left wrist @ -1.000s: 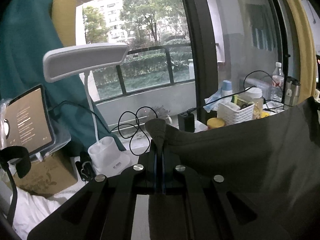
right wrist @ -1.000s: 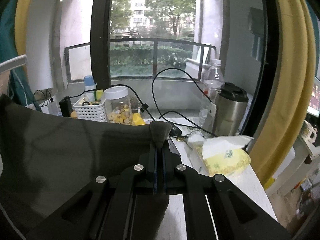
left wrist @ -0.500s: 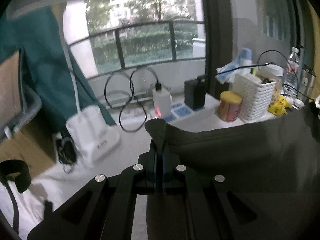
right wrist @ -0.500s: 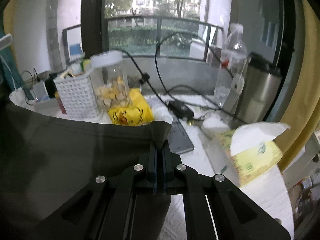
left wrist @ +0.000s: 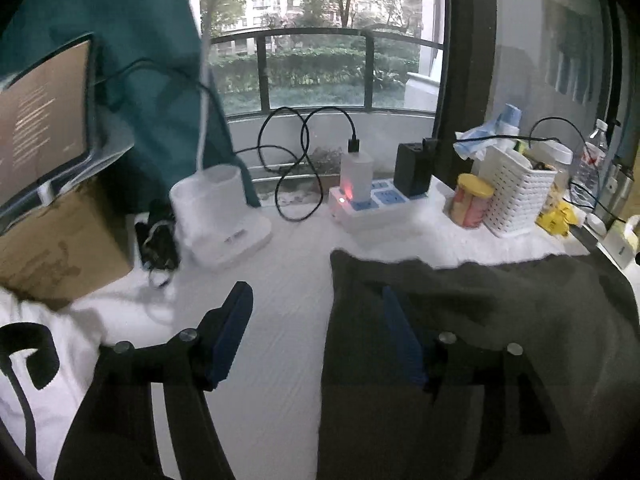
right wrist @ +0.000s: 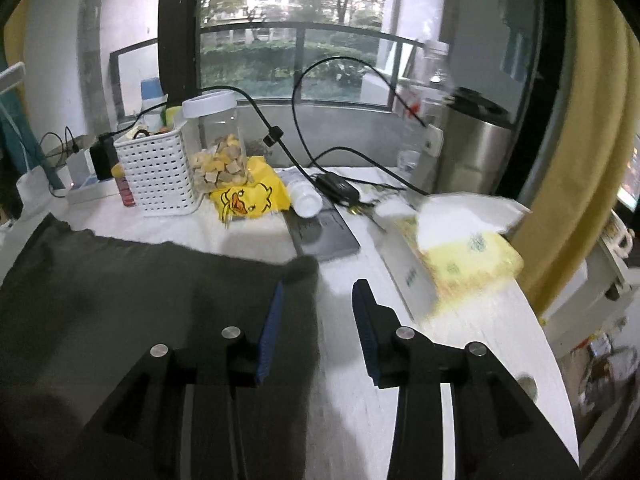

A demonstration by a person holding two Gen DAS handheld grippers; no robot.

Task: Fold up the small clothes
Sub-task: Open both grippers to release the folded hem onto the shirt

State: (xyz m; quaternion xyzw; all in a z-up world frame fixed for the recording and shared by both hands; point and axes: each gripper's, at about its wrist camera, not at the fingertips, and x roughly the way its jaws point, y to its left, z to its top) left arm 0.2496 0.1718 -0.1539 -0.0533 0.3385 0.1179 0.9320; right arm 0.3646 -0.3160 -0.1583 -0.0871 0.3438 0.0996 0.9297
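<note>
Dark grey-green garment (left wrist: 500, 320) lies flat on the white table (left wrist: 288, 288), top edge slightly wavy, near the white basket (right wrist: 156, 176). Left hand-held gripper (left wrist: 316, 332) and right hand-held gripper (right wrist: 318, 320) have just been opening; jaws apart, cloth released.

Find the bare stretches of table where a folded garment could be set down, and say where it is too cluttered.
Free: the white strip between the dark garment, the lamp base and the power strip. Crowded: the far edge around the white basket, duck packet and tissue pack.
</note>
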